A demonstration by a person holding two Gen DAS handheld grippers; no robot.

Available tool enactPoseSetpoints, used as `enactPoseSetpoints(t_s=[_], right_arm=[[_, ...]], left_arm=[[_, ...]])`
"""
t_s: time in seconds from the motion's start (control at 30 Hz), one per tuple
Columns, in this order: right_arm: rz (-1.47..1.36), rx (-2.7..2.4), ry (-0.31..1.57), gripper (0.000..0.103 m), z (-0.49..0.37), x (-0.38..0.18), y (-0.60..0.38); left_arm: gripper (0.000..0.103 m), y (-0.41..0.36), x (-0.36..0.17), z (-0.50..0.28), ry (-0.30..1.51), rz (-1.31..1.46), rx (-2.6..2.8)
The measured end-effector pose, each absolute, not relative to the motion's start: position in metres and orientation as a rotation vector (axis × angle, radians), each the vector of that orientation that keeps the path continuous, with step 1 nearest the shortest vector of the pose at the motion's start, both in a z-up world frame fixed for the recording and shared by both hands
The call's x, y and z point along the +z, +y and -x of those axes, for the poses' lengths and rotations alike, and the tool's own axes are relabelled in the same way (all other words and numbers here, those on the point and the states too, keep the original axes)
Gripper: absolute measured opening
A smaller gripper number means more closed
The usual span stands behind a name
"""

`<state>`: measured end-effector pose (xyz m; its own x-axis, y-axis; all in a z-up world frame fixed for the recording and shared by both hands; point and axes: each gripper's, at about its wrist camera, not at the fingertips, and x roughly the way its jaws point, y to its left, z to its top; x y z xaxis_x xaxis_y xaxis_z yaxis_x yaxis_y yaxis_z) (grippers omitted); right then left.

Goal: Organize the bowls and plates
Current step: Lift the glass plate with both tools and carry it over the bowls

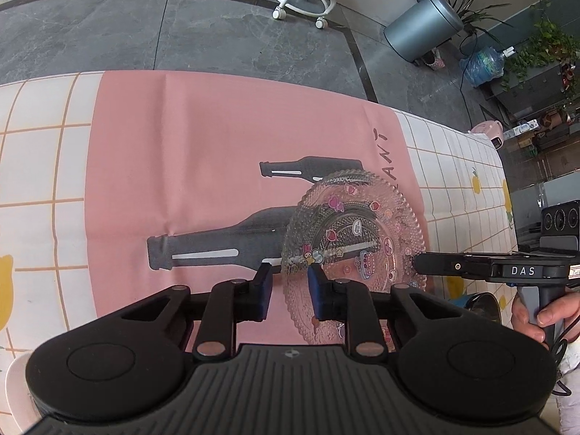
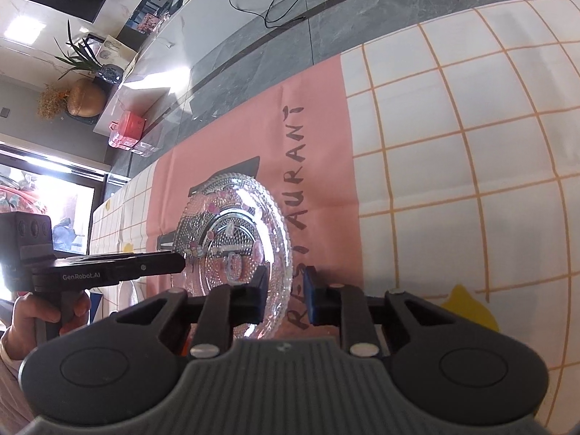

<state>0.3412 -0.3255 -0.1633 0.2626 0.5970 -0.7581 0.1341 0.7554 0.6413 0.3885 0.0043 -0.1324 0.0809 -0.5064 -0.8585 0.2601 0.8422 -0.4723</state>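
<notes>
Work surface: table covered with a white cloth printed with an orange grid and yellow motifs (image 1: 43, 137). A pink rectangular mat (image 1: 217, 137) lies flat on the cloth, with dark grey bottle silhouettes and dark lettering; fold creases are visible in it. A clear, round, embossed glass plate with a beaded rim and small cartoon stickers (image 1: 359, 224) sits on the mat near its lettered edge, over the bottle print. Beyond the table: grey stone floor tiles (image 1: 217, 29).

Clear beaded plate (image 1: 357, 232); pink mat (image 1: 203, 152); white-orange grid cloth (image 2: 453, 145).
</notes>
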Motion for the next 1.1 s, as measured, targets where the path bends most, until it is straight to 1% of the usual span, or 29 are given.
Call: enactPoseSetpoints(t_s=[0.07,0.1,0.13,0.17,0.23,0.27,0.57,0.73,0.87,1.1], right_arm=[[-0.703,0.362,1.298,0.019,-0.342,-0.166,-0.325],[-0.714,0.368,1.304,0.017,-0.342,-0.167,-0.325],[-0.725,0.372,1.309,0.016,-0.342,-0.168,-0.325],[-0.733,0.369,1.309,0.015,-0.342,-0.167,-0.326],[-0.739,0.361,1.313,0.010,-0.342,-0.168,-0.327],[-0.740,0.354,1.313,0.005,-0.341,-0.168,-0.328],[-0.800,0.314,1.279,0.005,-0.339,-0.168,-0.335],[-0.798,0.314,1.247,0.005,-0.342,-0.158,-0.333],[-0.799,0.324,1.218,0.005,-0.345,-0.144,-0.331],[-0.796,0.347,1.151,0.005,-0.341,-0.106,-0.324]], left_arm=[[0.016,0.004,-0.134,-0.388,1.386,0.227,-0.579],[0.016,0.004,-0.135,-0.388,1.390,0.239,-0.575],[0.012,0.005,-0.136,-0.389,1.392,0.249,-0.572],[0.012,0.006,-0.135,-0.389,1.396,0.257,-0.570],[0.011,0.004,-0.134,-0.388,1.390,0.251,-0.566],[0.011,0.003,-0.134,-0.387,1.386,0.246,-0.563],[0.010,0.001,-0.123,-0.386,1.340,0.250,-0.552],[0.009,0.005,-0.110,-0.389,1.303,0.269,-0.541],[0.009,0.011,-0.094,-0.389,1.268,0.277,-0.544],[0.009,0.016,-0.049,-0.372,1.189,0.268,-0.544]])
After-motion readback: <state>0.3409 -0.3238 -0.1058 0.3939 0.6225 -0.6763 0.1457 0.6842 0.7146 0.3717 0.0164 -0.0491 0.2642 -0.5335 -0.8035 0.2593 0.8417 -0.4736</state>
